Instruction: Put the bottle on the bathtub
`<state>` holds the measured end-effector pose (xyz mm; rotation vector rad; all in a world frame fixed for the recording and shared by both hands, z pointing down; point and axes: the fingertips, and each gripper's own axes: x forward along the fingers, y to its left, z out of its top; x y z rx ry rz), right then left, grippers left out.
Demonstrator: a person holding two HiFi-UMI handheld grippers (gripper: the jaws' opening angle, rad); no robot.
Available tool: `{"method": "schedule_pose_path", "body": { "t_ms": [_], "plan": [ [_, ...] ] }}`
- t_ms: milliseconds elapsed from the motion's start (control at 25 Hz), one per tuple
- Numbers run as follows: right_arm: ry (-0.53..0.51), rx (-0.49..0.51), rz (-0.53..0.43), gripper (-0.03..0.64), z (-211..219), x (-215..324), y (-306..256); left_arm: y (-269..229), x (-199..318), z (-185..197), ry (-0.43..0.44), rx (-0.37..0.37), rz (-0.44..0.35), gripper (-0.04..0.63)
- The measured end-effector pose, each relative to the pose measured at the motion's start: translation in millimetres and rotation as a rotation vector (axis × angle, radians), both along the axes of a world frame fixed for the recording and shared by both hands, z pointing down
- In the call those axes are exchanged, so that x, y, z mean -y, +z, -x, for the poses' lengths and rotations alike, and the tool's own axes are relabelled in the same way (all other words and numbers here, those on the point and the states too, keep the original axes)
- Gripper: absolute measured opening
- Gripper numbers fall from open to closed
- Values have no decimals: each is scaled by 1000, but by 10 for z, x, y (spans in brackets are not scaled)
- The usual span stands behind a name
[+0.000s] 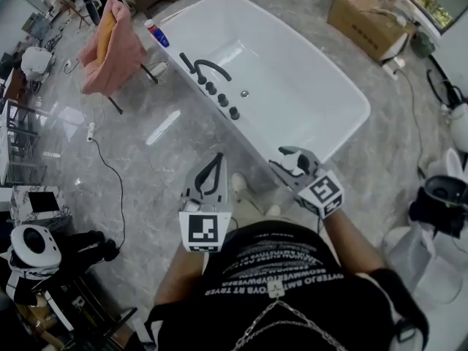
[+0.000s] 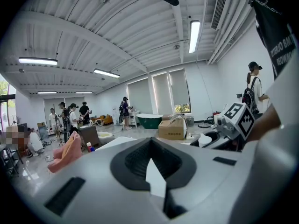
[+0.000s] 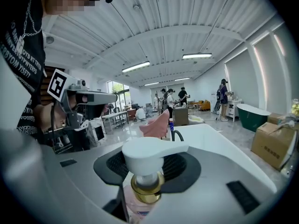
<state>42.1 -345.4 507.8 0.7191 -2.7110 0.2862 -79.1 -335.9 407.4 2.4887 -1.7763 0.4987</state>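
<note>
My right gripper (image 1: 295, 164) is shut on a pump bottle (image 3: 148, 158) with a white pump head, a gold collar and a pale pink body. It is held just in front of the near end of the white bathtub (image 1: 307, 93), close to my body. In the head view the bottle's white head (image 1: 292, 161) shows between the fingers. The tub (image 3: 219, 143) stretches away ahead in the right gripper view. My left gripper (image 1: 216, 161) hovers beside it over the floor, its jaws together and holding nothing, and points towards the tub's edge (image 2: 119, 141).
A black faucet (image 1: 207, 66) with several knobs lines the tub's left rim. A red and blue bottle (image 1: 156, 33) stands at the far corner, by a pink towel (image 1: 110, 46) on a chair. A cardboard box (image 1: 369, 20) sits beyond the tub. Several people stand far back.
</note>
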Motion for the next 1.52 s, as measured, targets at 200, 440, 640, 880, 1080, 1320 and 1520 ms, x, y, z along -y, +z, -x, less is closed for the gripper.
{"method": "schedule_pose_path", "body": {
  "t_ms": [200, 440, 640, 880, 1080, 1320, 1520],
  "plan": [
    [7, -32, 34, 152, 24, 83, 193, 19, 71, 100, -1, 16, 13, -3],
    [25, -39, 59, 152, 41, 179, 475, 83, 108, 128, 1, 10, 28, -3],
    [63, -46, 80, 153, 28, 306, 753, 107, 161, 141, -11, -3, 38, -3],
    [90, -65, 125, 153, -11, 389, 1036, 127, 179, 174, -12, 20, 54, -3],
    [109, -78, 150, 153, -54, 450, 1331, 189, 134, 162, -19, 20, 65, -3],
    [123, -113, 210, 153, -84, 524, 1738, 283, 105, 169, -40, -2, 90, -3],
    [138, -139, 248, 153, -113, 589, 1993, 336, 111, 172, -48, -6, 96, -3]
  ]
}}
